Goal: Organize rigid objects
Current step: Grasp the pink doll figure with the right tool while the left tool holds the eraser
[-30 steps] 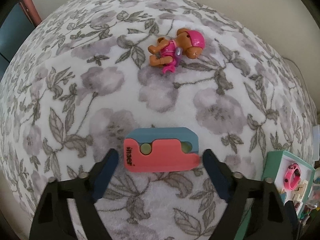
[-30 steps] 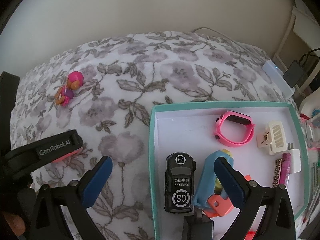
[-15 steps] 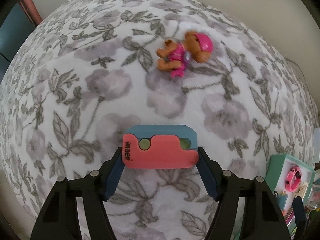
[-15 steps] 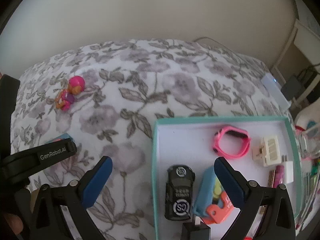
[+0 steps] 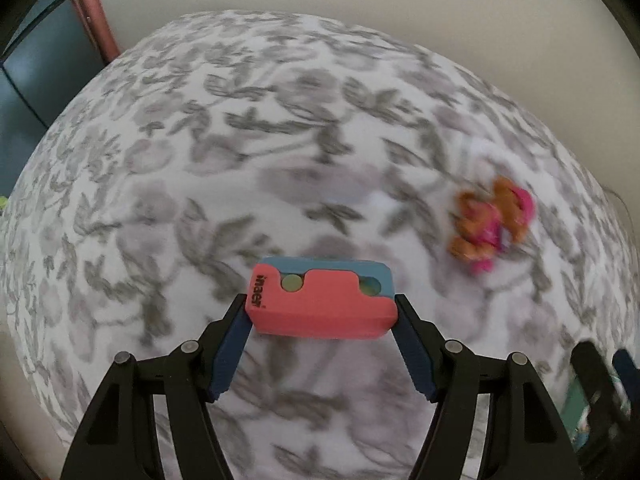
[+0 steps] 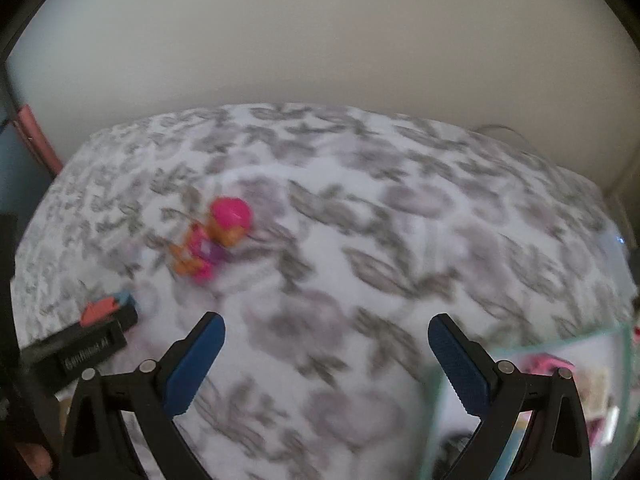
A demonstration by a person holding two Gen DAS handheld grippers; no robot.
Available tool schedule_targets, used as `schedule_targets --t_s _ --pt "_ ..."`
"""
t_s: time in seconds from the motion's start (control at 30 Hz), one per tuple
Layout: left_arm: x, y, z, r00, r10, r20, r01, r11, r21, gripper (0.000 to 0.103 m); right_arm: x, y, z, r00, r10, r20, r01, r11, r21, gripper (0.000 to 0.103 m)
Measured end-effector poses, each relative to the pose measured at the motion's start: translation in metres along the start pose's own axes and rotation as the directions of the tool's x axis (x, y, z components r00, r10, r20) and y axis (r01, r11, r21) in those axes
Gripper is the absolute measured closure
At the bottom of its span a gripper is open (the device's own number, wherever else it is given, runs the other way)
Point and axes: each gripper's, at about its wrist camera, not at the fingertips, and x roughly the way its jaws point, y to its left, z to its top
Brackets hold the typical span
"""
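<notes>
While left gripper [image 5: 322,308] clamps the pink-and-blue block [image 5: 322,300] by both ends above the floral bedspread [image 5: 280,140], right gripper [image 6: 326,330] hangs wide apart, empty, box [image 6: 520,360] at right edge

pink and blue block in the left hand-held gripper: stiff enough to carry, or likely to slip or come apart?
The block looks stiff: its edges stay straight between the left hand-held gripper pads. Flat ends suit a firm pinch, though smooth plastic could slip. The pink and blue pieces look interlocked, so they might slide apart if bumped.
</notes>
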Motion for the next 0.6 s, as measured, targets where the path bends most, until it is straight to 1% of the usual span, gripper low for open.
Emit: schedule_targets --t_s 0.1,0.2,0.37,0.43,0.6 --pt "0.004 0.017 0.010 1.000 0.005 0.011 -0.005 1.000 -0.028 0.032 0.014 0.017 0.011 0.999 0.049 -0.002 -0.049 0.999 -0.011 0.000" --pt "0.005 0.030 0.016 1.000 0.014 0.025 -0.013 0.999 -0.041 0.032 0.030 0.040 0.020 0.997 0.076 -0.006 -0.077 0.996 -0.053 0.000" --pt "0.009 0.042 0.022 0.999 0.012 0.040 -0.009 0.998 -0.057 0.032 0.053 0.065 0.030 0.998 0.064 -0.012 -0.065 0.991 -0.121 0.000" --pt "0.011 0.043 0.022 0.999 0.013 0.043 -0.010 0.998 -0.054 0.032 0.064 0.075 0.033 0.999 0.040 -0.026 -0.043 0.987 -0.152 0.000" --pt "0.016 0.043 0.023 0.999 0.017 0.049 -0.015 0.999 -0.042 0.032 0.078 0.080 0.037 0.999 0.023 -0.037 -0.029 0.985 -0.170 0.000"
